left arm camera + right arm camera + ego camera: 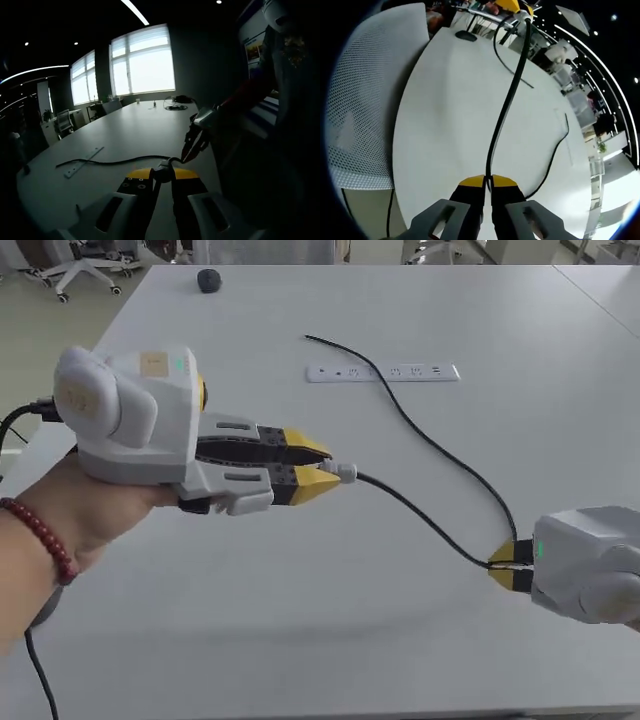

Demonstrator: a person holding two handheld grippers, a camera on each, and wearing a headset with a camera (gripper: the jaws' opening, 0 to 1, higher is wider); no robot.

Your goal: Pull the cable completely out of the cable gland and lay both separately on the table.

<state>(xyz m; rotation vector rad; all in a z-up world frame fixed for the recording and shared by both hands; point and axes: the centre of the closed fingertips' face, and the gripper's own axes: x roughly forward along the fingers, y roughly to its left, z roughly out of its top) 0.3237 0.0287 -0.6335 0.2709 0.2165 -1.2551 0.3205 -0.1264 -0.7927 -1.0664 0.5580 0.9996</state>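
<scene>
A: Head view is showing the left gripper [328, 467] pinching the white cable gland [346, 473] above the table [250, 620]. Where is the cable going?

B: The black cable [420, 512] is running to the right gripper [503, 567], whose jaws are pressing onto it. Pulling straight along the gland's axis, without twisting, is looking wisest. The left hand is pointing right, level; the right is aiming leftward.
</scene>
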